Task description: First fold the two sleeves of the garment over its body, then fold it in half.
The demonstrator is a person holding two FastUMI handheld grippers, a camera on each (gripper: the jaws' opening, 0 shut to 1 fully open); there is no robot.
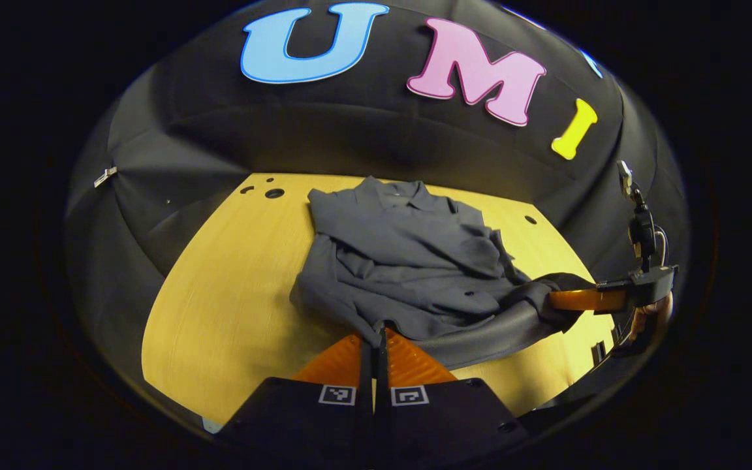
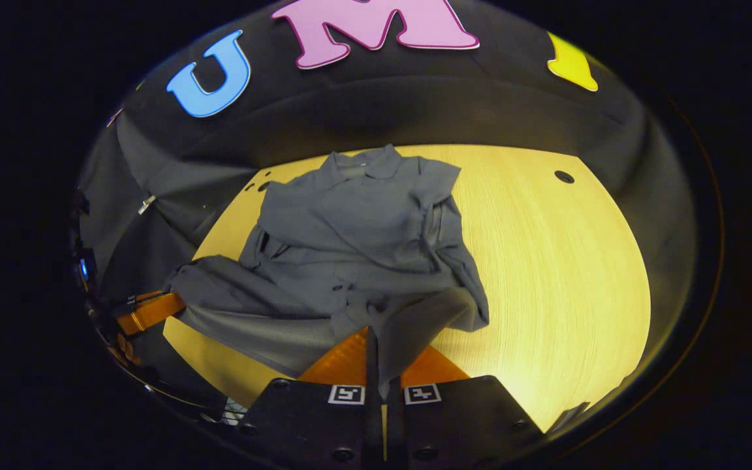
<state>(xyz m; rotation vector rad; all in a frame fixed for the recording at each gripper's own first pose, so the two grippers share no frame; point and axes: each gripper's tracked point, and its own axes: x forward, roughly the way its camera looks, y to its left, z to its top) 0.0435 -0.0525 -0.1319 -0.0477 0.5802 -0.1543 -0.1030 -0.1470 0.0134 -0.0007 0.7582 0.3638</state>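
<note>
While both grippers are down at the near edge of the shirt, here's how it all sits. The garment (image 1: 408, 261) is a dark grey collared shirt, pretty rumpled, lying on the yellow wooden surface (image 1: 232, 307) with its collar (image 1: 397, 191) at the far end by the booth wall. Both sleeves look already folded in over the body, so the chest area is a pile of creases and overlapping layers. The near hem is lifted off the wood and sags in a curve between the two grippers.

Going from the left: the left gripper (image 1: 379, 334) has its jaws clenched on the near-left part of the hem, with the cloth bunching right at the fingertips. In the right gripper view you can spot that same gripper off at the left, with the hem corner touching it.

Over on the right, the right gripper (image 2: 376, 339) has its jaws pinched tight on a flap of the hem, which drapes over the tips. The left gripper view shows it at the far right with a hand (image 1: 653, 316) behind it, fabric wrapped around its fingers.

A few round holes (image 2: 563, 176) dot the far corners of the surface.
</note>
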